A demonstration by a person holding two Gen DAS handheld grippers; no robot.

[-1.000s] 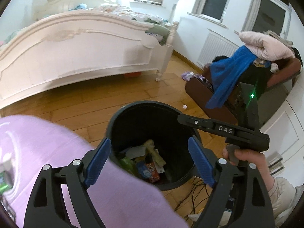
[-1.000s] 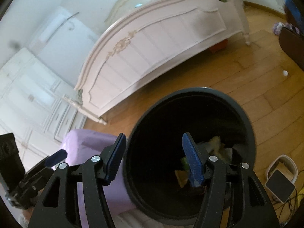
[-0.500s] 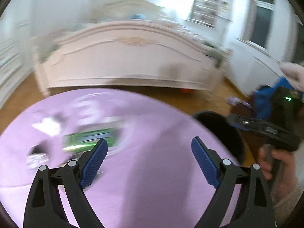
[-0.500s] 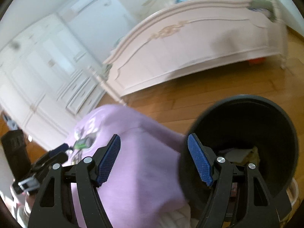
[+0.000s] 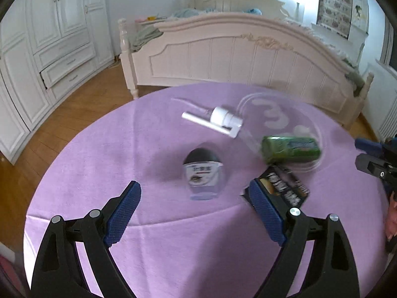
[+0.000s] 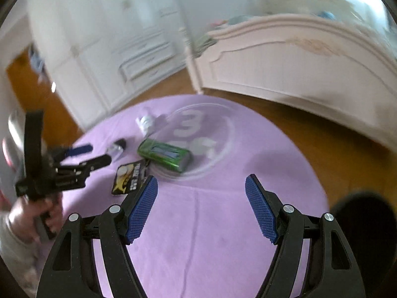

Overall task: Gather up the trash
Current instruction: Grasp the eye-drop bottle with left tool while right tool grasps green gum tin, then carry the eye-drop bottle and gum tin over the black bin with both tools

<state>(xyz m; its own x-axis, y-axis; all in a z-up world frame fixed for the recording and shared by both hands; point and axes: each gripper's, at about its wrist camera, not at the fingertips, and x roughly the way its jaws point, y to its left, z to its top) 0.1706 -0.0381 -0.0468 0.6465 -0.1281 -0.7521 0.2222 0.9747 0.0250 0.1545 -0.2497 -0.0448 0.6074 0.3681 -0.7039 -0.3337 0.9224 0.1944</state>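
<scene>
On the round purple table (image 5: 148, 236) lie a small clear bottle with a black cap (image 5: 204, 173), a white pump head (image 5: 218, 121), a green packet (image 5: 290, 149) and a black snack wrapper (image 5: 285, 188). My left gripper (image 5: 196, 211) is open and empty, just short of the bottle. My right gripper (image 6: 202, 208) is open and empty over the table (image 6: 211, 248), short of the green packet (image 6: 165, 155) and wrapper (image 6: 130, 178). The black trash bin (image 6: 364, 226) stands at the table's right edge.
A white bed (image 5: 248, 57) stands behind the table. White wardrobes and drawers (image 5: 49, 37) line the left wall. Wooden floor (image 5: 74, 109) surrounds the table. The left gripper and the hand holding it show in the right wrist view (image 6: 82, 156).
Both grippers have swung left, away from the bin, and now face the purple table and its trash. Both stay open and empty.
</scene>
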